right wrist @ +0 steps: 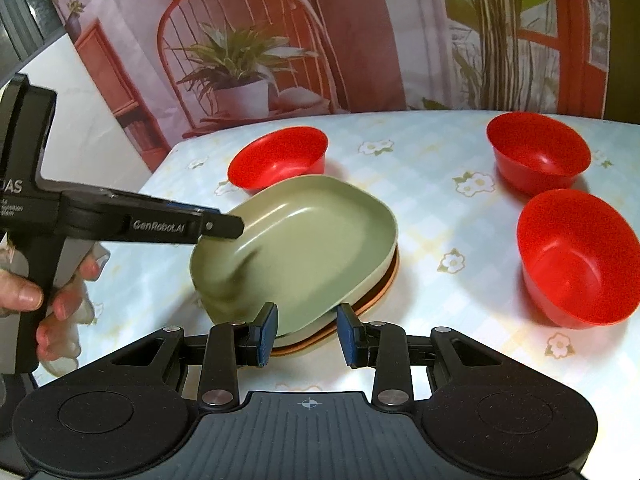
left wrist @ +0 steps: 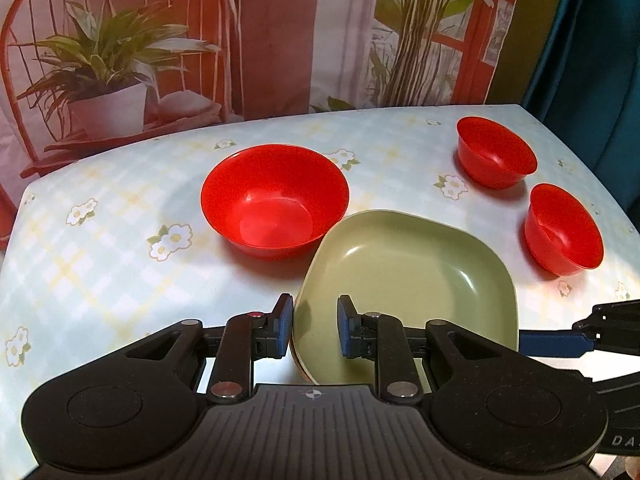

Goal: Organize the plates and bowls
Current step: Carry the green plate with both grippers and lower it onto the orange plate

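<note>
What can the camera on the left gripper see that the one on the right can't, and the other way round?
Only the left view shows the left gripper from behind, its fingers either side of the green plate's rim.

Only the right view shows the person's hand and an orange plate under the green one.

Both show the green plate, three red bowls, one larger, and the flowered tablecloth.
</note>
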